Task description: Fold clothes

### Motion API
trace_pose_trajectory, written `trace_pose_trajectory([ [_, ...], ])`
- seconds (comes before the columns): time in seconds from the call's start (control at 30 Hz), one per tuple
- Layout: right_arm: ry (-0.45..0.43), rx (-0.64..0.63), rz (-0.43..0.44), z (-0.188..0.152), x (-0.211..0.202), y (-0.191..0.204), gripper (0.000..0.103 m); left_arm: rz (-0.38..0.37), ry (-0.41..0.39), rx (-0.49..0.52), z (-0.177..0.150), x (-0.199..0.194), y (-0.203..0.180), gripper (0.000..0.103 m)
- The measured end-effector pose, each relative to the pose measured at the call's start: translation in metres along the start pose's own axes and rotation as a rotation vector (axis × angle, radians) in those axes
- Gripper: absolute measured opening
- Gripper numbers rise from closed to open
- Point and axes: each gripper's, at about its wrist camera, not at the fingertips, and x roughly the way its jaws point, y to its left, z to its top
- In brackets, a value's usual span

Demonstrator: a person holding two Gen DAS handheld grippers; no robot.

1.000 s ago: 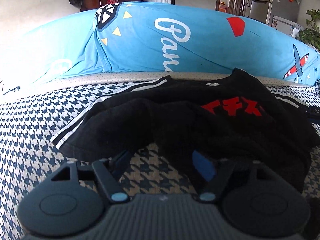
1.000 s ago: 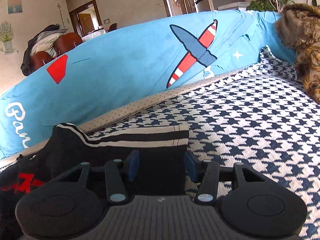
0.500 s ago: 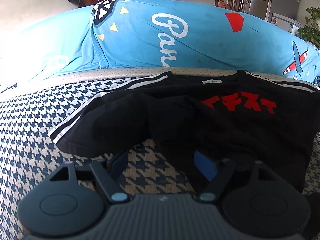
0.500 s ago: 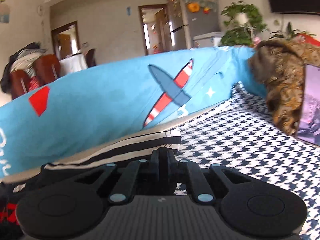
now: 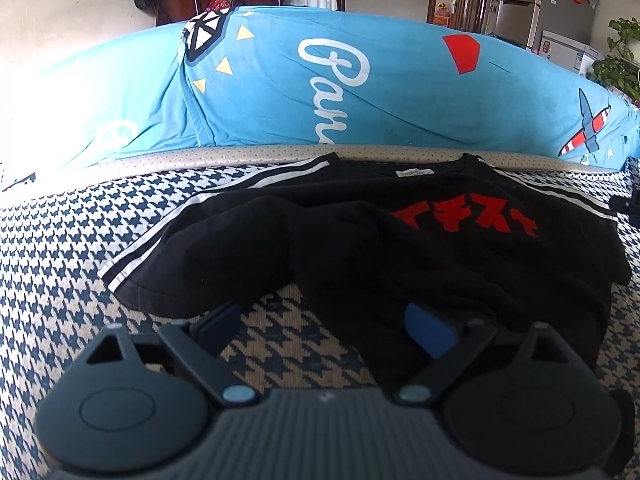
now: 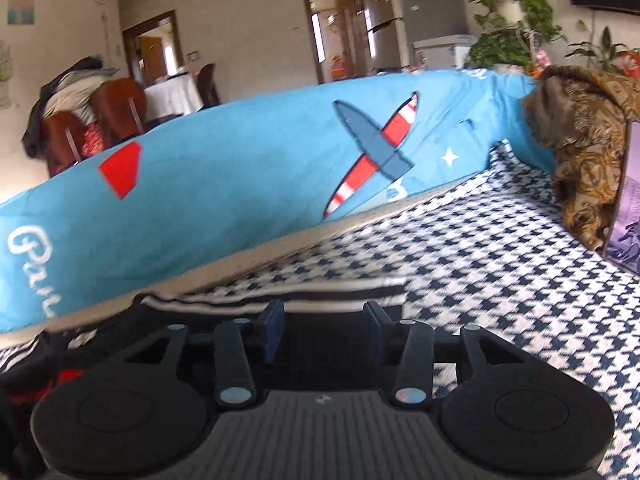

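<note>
Black T-shirt (image 5: 400, 248) lies collar toward the blue cushion (image 5: 360, 92); both grippers' jaws opening, gripping nothing.

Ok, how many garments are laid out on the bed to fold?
1: the black T-shirt lying on the houndstooth cover, collar toward the blue duvet. More may sit outside both views.
</note>
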Motion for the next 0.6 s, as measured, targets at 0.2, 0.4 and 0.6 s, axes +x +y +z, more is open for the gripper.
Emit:
trace_pose_trajectory([
  [0.2, 0.073, 0.059, 0.144, -0.011, -0.027, 0.008, 0.046, -0.003, -0.018, 0.012, -0.001, -0.01, -0.003, 0.098],
  [0.4, 0.059, 0.022, 0.223, -0.026, -0.071, 0.02, 0.065, 0.001, -0.046, 0.022, -0.002, -0.027, -0.005, 0.102],
  [0.6, 0.056, -0.007, 0.264, -0.046, -0.104, 0.026, 0.07, -0.003, -0.043, 0.003, -0.009, -0.042, 0.001, 0.103],
])
